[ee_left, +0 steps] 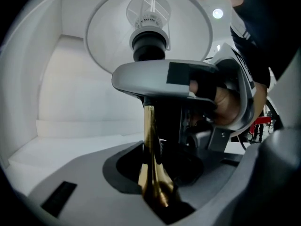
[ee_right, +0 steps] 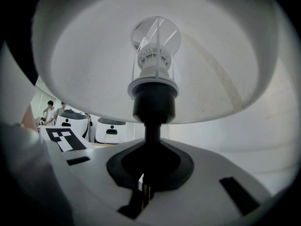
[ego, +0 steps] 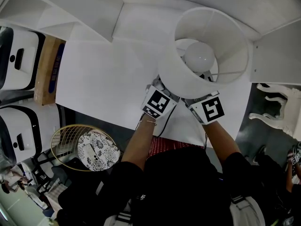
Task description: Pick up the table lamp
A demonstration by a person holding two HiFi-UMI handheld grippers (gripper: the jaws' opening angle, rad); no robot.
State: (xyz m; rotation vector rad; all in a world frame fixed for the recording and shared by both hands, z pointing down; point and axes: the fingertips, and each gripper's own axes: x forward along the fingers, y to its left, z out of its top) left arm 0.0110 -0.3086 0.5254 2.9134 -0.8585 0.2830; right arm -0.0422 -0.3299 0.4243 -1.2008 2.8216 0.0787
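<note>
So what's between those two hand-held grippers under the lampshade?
The lamp's brass stem. The left gripper view shows it standing in the left gripper's jaws, with the right gripper clamped on it from the far side.

Bright, even indoor light washes out the white table (ego: 94, 79) and lamp shade (ego: 188, 74) in the head view, while the near dark clothing (ego: 188, 187) loses detail. Both gripper views bend strongly and fall to black at the corners (wide-angle lenses). A ceiling light (ee_left: 217, 13) flares at upper right in the left gripper view. The brass stem (ee_left: 149, 140) glints, the socket (ee_right: 154, 102) reads as silhouette, and the surfaces closest to the lens are soft.
</note>
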